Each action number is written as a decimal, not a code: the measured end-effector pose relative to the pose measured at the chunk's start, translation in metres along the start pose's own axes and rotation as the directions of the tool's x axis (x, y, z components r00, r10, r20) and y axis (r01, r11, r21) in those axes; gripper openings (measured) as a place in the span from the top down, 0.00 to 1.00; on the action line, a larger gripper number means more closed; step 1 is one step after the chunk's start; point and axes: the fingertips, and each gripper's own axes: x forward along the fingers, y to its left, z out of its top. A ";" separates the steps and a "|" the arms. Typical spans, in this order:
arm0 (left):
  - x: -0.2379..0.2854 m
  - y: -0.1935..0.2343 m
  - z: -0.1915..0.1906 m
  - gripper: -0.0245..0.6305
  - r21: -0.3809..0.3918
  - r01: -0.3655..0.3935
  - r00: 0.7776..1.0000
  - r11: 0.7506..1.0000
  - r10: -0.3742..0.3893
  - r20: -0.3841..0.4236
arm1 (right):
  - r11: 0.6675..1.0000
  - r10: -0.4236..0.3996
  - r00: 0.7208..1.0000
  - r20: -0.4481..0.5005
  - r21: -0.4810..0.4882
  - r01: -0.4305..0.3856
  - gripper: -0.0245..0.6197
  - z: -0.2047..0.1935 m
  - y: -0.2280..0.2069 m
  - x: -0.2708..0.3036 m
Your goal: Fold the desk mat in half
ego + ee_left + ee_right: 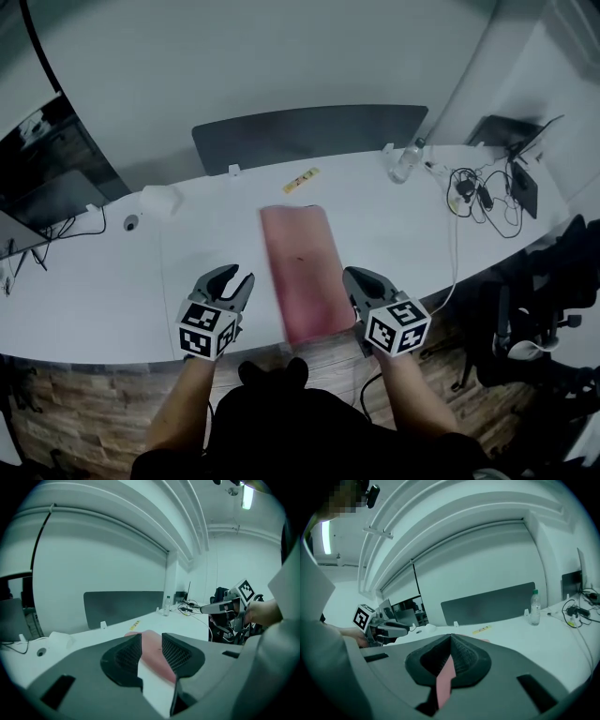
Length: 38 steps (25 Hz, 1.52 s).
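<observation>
The pink desk mat [300, 272] lies flat as a narrow strip on the white table [403, 234], running away from me, its near end at the table's front edge. My left gripper [234, 279] hovers just left of the mat with its jaws apart and nothing between them. In the left gripper view the mat [151, 654] shows through the gap of that gripper [151, 638]. My right gripper [354, 277] hangs by the mat's right edge, shut. In the right gripper view its tips [451, 639] meet, and the mat [446, 677] shows in the slot below them.
A water bottle [405, 161], a yellow ruler [301, 180] and a white box [159, 200] sit along the table's far side before a grey partition [309, 131]. Tangled cables [483, 197] lie at the right end. An office chair [525, 319] stands off the right.
</observation>
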 end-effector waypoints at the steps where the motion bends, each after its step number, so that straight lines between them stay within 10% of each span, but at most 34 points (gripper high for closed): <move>1: -0.005 0.001 0.004 0.76 -0.005 -0.014 1.000 1.000 0.014 0.011 | 1.000 0.003 1.000 0.012 -0.006 -0.003 0.96 0.005 0.000 -0.004; 21: -0.081 0.048 0.070 0.94 -0.040 -0.053 0.970 0.998 0.061 0.235 | 0.997 -0.045 0.974 0.223 -0.052 0.058 0.96 0.086 0.050 -0.029; 38: -0.065 0.036 0.056 0.95 -0.035 0.013 0.979 0.999 -0.005 0.205 | 0.989 -0.120 0.967 0.225 -0.055 0.135 0.96 0.068 0.050 -0.047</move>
